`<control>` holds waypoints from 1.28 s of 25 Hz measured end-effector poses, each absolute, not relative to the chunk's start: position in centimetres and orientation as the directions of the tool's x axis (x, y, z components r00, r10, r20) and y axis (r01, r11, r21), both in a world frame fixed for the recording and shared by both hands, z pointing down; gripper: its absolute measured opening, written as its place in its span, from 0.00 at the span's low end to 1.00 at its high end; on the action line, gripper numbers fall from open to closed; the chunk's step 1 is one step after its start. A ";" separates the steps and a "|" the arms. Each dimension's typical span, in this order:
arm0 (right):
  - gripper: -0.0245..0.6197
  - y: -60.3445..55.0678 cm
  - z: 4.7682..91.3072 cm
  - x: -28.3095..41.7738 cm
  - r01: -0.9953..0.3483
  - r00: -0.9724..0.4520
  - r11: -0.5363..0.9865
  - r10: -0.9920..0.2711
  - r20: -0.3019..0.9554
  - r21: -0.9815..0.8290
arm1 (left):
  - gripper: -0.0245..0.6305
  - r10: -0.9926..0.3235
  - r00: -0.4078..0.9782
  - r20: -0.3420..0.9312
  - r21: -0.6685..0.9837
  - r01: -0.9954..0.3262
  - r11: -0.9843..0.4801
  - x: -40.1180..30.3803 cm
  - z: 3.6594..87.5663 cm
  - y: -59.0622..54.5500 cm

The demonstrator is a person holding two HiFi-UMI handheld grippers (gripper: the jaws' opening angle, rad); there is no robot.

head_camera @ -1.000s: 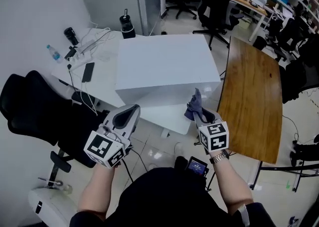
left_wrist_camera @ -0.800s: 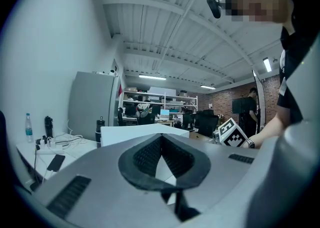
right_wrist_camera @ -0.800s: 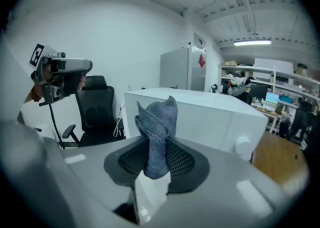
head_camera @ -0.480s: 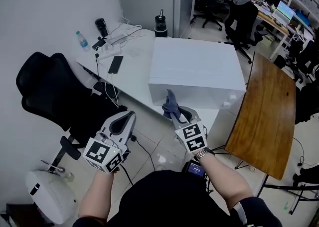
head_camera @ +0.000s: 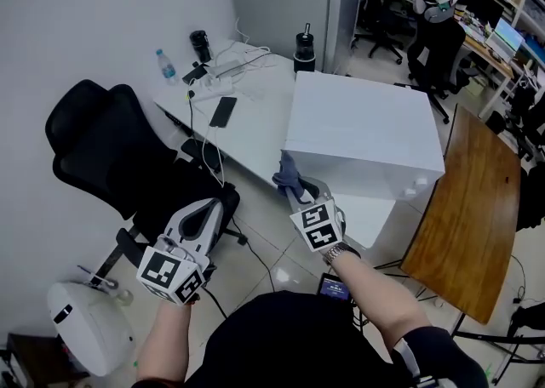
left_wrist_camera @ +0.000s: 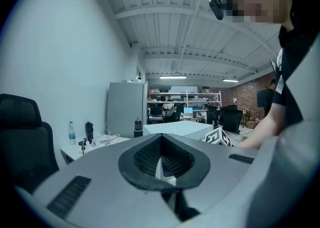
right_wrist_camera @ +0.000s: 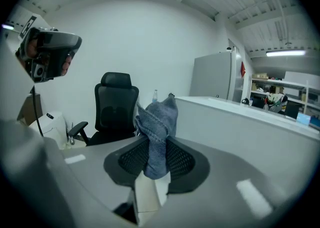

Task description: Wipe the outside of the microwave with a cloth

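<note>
**Right tool** [head_camera: 296, 193]: jaws clamped on a blue-grey cloth [right_wrist_camera: 157, 132]. The cloth is bunched and stands up past the tips, with a short tail hanging below. I read the pinch as narrow.

**Left tool** [left_wrist_camera: 161, 159]: jaws fully together, nothing between them. I hold it low, with a black office chair [head_camera: 111, 156] off to its left.

**Microwave** [head_camera: 366, 131]: a plain white box on the white counter [head_camera: 255, 135]. It sits ahead and to the right of the right tool, its near wall just beyond the cloth. I cannot tell whether they touch.

**Also on the counter, beyond and left of the right tool**: phone [head_camera: 223, 111], cables, water bottle [head_camera: 166, 65].

**Hazards, as I judge them:**
- With so little cloth in the jaws, a hard drag along the wall could pull it free.
- If I angle in too steeply, the jaw tips rather than the fabric would meet the casing and scuff it.
- A wide sweep leftward could snag the cables.
</note>
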State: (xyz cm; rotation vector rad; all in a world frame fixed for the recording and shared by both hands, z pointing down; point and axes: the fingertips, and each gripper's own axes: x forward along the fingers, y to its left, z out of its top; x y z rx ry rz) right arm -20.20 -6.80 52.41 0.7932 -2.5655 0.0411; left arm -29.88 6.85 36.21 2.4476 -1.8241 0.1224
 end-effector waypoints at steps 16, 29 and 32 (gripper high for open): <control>0.19 -10.4 54.1 -18.5 -0.637 -0.639 0.761 -0.611 0.467 0.124 | 0.04 -0.924 0.361 0.124 0.045 -0.933 -0.358 -29.9 37.3 3.8; 0.19 -11.8 54.0 -10.2 -0.725 -0.533 0.671 -0.690 0.490 0.156 | 0.04 -0.878 0.462 0.122 0.075 -0.887 -0.456 -24.9 37.9 1.3; 0.19 -12.2 54.0 -7.5 -0.747 -0.510 0.647 -0.706 0.491 0.155 | 0.04 -0.867 0.482 0.124 0.074 -0.876 -0.476 -23.0 37.7 0.7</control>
